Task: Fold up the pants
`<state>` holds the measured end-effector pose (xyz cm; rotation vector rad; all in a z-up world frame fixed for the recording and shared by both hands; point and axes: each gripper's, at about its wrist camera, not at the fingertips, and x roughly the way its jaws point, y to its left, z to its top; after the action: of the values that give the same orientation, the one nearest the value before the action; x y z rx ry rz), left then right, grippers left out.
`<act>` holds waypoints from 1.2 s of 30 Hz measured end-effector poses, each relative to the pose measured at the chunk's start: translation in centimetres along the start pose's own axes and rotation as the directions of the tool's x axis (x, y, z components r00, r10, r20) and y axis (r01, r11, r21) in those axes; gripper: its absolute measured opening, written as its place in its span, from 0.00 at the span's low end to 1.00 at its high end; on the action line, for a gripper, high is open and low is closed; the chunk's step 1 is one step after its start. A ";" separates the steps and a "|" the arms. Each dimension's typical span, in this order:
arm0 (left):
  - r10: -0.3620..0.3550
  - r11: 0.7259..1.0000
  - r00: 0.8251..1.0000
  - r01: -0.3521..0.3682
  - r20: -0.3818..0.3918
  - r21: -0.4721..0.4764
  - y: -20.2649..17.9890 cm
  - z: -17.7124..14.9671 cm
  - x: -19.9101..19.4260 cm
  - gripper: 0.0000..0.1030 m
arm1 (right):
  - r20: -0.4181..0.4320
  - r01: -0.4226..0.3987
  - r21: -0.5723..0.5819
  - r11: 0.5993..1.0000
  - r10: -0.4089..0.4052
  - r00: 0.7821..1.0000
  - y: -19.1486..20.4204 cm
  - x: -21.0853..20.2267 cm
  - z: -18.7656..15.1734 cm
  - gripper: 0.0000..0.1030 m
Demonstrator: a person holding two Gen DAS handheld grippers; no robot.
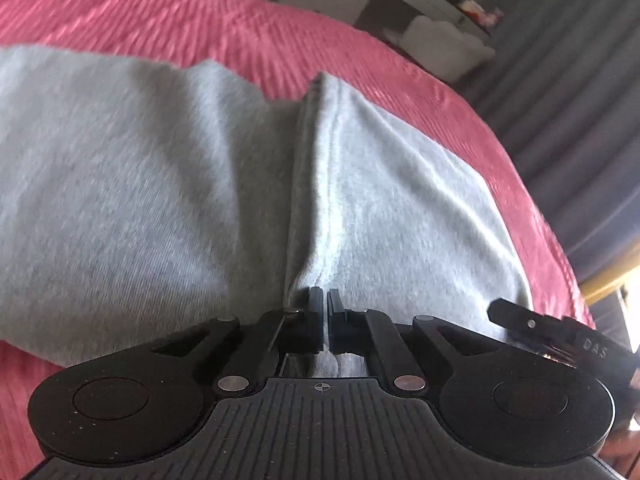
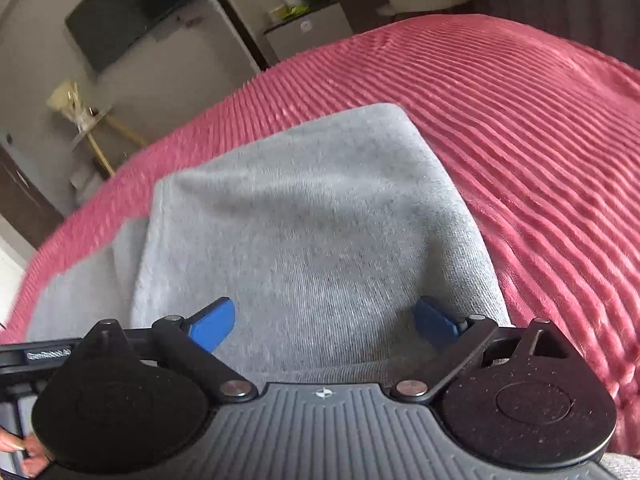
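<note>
Grey pants (image 1: 160, 184) spread on bed, over pink ribbed blanket (image 1: 180, 20). Left tool (image 1: 324, 312) closed narrow, raised fold of pants fabric pinched between black fingers (image 1: 315, 316). Right tool (image 2: 324, 324) held wide apart, blue pads (image 2: 212, 326) spread above folded pants (image 2: 304, 220), nothing gripped. Right tool's tip seen at right edge of left view.
</note>
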<state>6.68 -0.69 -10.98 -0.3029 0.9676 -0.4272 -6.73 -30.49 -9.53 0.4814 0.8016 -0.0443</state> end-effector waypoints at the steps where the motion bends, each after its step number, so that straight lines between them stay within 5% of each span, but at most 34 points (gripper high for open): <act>1: -0.001 1.000 1.000 0.001 0.000 0.004 0.0 0.2 -0.2 0.08 | -0.003 0.012 -0.013 1.000 -0.012 1.000 0.3 0.0 0.0 0.95; 10: -0.023 1.000 1.000 0.023 -0.003 -0.022 0.2 0.3 -0.2 0.11 | 0.042 0.130 -0.054 0.990 -0.128 0.991 1.8 0.3 -1.0 0.95; 18: -0.047 0.997 0.999 0.046 -0.017 -0.063 0.9 0.4 -0.3 0.11 | -0.020 0.174 -0.165 0.971 -0.180 0.983 2.5 0.6 -0.2 0.95; 22: -0.044 0.992 0.999 0.041 -0.022 -0.119 1.6 0.6 -0.8 0.12 | 0.078 0.238 -0.074 0.969 -0.232 0.970 1.1 -1.5 0.8 0.93; 25: -0.039 0.994 0.999 0.037 -0.011 -0.100 1.3 0.8 -1.2 0.27 | 0.191 0.307 -0.080 0.948 -0.287 0.939 0.8 -2.9 1.8 0.82; 29: -0.020 0.999 0.999 0.021 0.025 -0.036 0.5 0.9 -1.8 0.51 | 0.211 0.326 -0.102 0.940 -0.300 0.930 1.0 -1.3 3.3 0.48; 31: 0.017 1.000 0.998 -0.017 0.058 -0.006 0.5 1.0 -2.3 0.64 | 0.197 0.332 -0.070 0.941 -0.313 0.929 0.7 0.3 4.2 0.45; 36: 0.035 0.998 0.996 -0.030 0.085 -0.051 2.3 1.8 -2.1 0.68 | 0.138 0.345 -0.062 0.936 -0.335 0.932 1.2 4.2 4.4 0.44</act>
<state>7.60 2.47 -9.50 -0.3475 0.8990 -0.3581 -0.55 -30.69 -9.34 0.2512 0.7526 -0.3584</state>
